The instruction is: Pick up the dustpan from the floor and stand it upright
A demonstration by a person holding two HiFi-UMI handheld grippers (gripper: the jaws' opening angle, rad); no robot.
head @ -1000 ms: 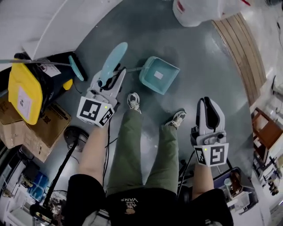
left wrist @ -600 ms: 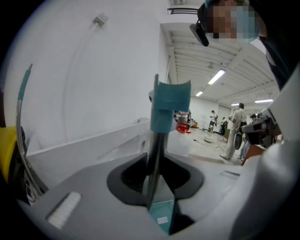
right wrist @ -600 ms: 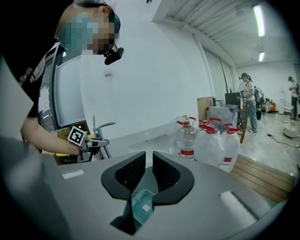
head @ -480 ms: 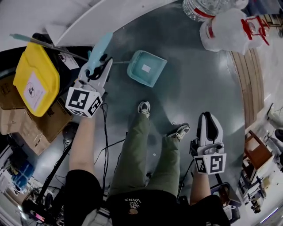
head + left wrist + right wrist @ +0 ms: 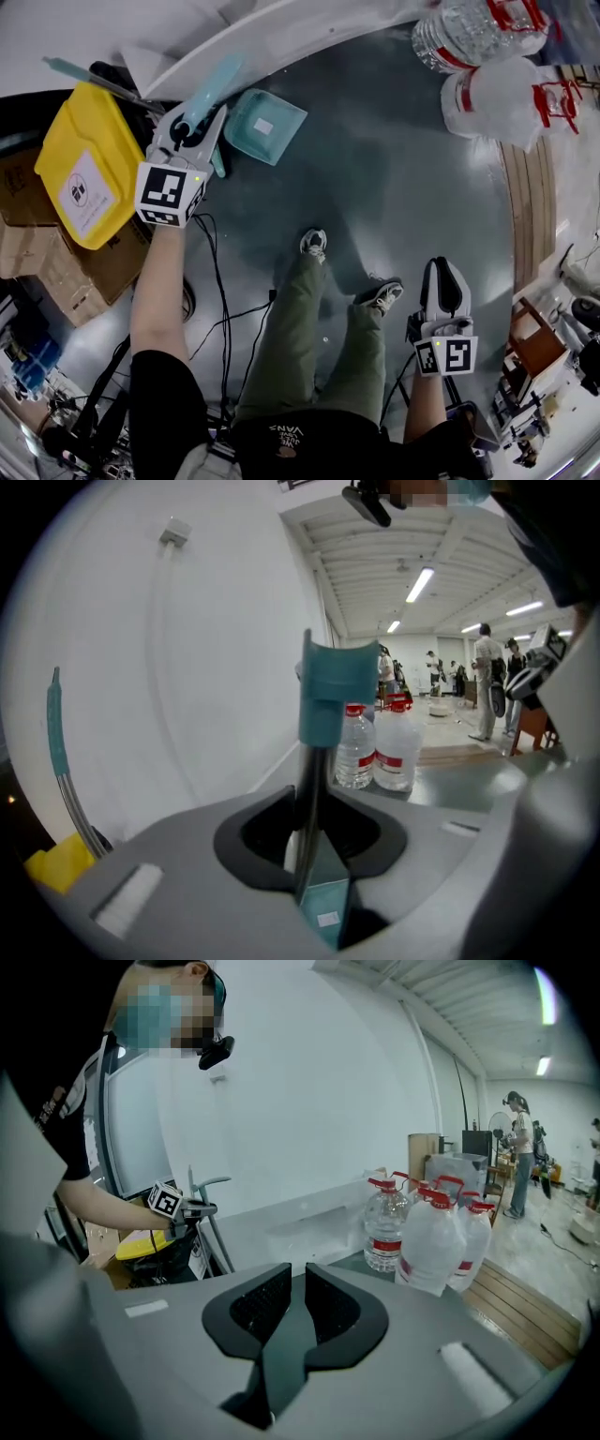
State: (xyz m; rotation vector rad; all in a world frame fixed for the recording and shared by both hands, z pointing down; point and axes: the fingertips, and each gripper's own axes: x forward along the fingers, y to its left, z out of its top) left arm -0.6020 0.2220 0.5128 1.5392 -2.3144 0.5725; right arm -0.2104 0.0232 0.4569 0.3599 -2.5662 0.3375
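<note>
The dustpan (image 5: 265,128) is showing pale teal with a white label, the bin lid (image 5: 84,164) is glowing yellow, the bottles (image 5: 429,1237) are wearing red caps.

Dustpan (image 5: 265,125): in the head view the handle shaft is covered by the left gripper (image 5: 195,127); in the left gripper view the pan shows only as a sliver between the jaws, the rest behind the gripper body; label print too small to read; contact with the floor (image 5: 375,169) cannot be determined. Water bottles (image 5: 469,33) cut off at the top edge; cardboard boxes (image 5: 80,272) cut off at the left.
</note>
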